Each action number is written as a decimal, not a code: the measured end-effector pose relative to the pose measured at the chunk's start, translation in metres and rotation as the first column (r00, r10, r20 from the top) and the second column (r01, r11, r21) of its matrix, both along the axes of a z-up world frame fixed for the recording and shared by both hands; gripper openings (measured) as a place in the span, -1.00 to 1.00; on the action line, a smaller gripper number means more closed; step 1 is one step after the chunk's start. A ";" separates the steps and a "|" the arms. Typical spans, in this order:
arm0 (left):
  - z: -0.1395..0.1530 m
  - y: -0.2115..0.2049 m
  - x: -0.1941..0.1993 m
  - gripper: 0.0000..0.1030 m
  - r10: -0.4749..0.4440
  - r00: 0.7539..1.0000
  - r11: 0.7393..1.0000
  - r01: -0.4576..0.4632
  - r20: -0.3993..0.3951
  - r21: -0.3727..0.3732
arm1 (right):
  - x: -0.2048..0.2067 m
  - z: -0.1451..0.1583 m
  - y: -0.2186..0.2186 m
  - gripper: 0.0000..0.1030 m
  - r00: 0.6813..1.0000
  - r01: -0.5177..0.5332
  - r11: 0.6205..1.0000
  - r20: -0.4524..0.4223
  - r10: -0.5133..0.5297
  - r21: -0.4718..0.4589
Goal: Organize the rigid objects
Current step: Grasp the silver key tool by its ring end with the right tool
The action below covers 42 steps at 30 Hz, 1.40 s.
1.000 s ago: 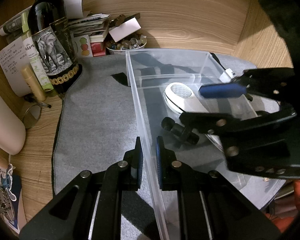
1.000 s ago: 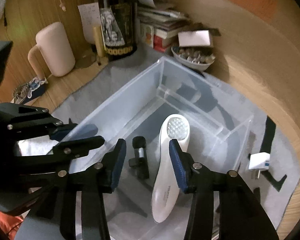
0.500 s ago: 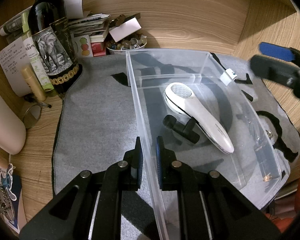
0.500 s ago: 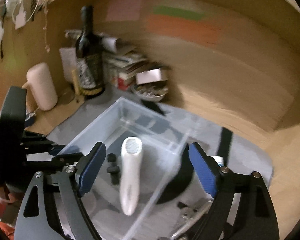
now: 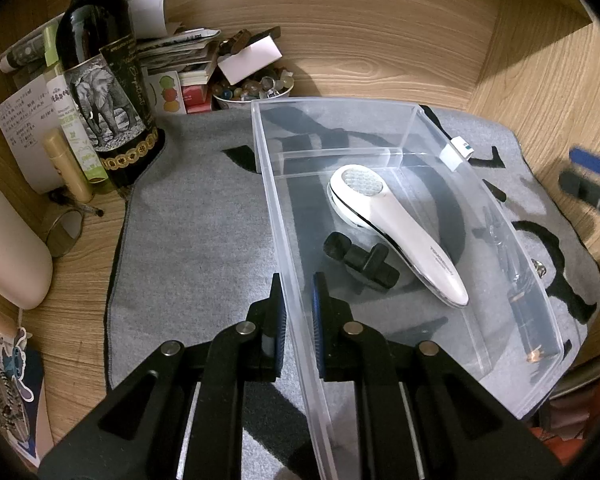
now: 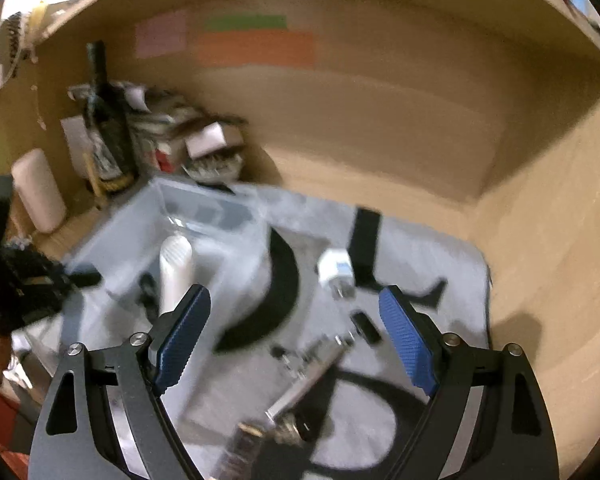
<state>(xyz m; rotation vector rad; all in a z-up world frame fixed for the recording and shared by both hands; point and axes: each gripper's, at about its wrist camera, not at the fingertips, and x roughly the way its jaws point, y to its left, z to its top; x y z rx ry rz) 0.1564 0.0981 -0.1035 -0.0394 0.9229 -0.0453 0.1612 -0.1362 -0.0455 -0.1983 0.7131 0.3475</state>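
Observation:
A clear plastic bin [image 5: 380, 104] stands on a grey mat [image 5: 196, 224]. In it lie a white handheld device [image 5: 400, 228] and a small black part [image 5: 360, 260]. My left gripper [image 5: 298, 312] is shut on the bin's left wall near its front. My right gripper [image 6: 296, 336] is wide open and empty, above the mat to the right of the bin [image 6: 204, 216]. Below it on the mat lie a white plug adapter [image 6: 336, 270], a small black piece [image 6: 364, 326] and a blurred metal tool [image 6: 300, 392]. The adapter also shows in the left wrist view [image 5: 456, 154].
A dark wine bottle [image 5: 100, 80], a bowl of beads [image 5: 252, 88], stacked books and papers [image 5: 180, 48] and a pale cylinder [image 5: 4, 248] crowd the back left. Wooden walls close the back and the right side [image 6: 540, 240].
My right gripper has lifted out of the bin, opened wide and swung right over the mat. The white device and black part stay in the bin. My left gripper has not moved.

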 end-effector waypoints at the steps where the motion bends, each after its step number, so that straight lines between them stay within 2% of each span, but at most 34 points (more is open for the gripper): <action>1: 0.000 0.001 0.000 -0.78 -0.001 1.000 1.000 0.001 0.000 0.001 | -0.001 -0.006 -0.004 0.65 1.000 0.009 1.000 -0.016 -0.009 -0.002; 7: 0.000 0.001 0.001 -0.78 0.000 1.000 1.000 -0.001 0.002 0.003 | -0.004 -0.042 -0.029 0.65 0.992 0.067 0.997 -0.110 -0.064 0.024; 13: 0.000 0.000 0.000 -0.78 0.000 1.000 1.000 0.000 0.003 0.008 | -0.007 -0.071 -0.037 0.58 0.975 0.082 0.994 -0.211 -0.066 0.068; 17: 0.000 0.000 0.000 -0.78 0.001 1.000 1.000 -0.001 0.004 0.011 | -0.009 -0.086 -0.039 0.20 0.960 0.086 0.993 -0.272 -0.060 0.086; 19: 0.000 0.001 -0.001 -0.78 0.000 1.000 1.000 -0.001 0.004 0.010 | -0.008 -0.091 -0.040 0.08 0.954 0.085 0.992 -0.296 -0.053 0.097; 21: 0.000 0.001 -0.001 -0.78 0.000 1.000 1.000 0.000 0.004 0.011 | -0.012 -0.092 -0.041 0.04 0.955 0.085 0.991 -0.291 -0.053 0.100; 25: 0.000 0.001 -0.001 -0.78 0.000 1.000 1.000 0.000 0.005 0.011 | -0.015 -0.092 -0.042 -0.40 0.956 0.062 0.991 -0.294 -0.025 0.118; 32: 0.000 0.002 -0.002 -0.78 -0.001 1.000 1.000 0.001 0.005 0.012 | -0.018 -0.083 -0.044 -0.41 0.969 0.073 0.991 -0.242 -0.045 0.110; 42: 0.000 0.002 -0.002 -0.78 0.000 1.000 1.000 0.000 0.006 0.011 | -0.012 -0.039 -0.039 -0.41 0.993 0.050 0.992 -0.114 -0.037 0.113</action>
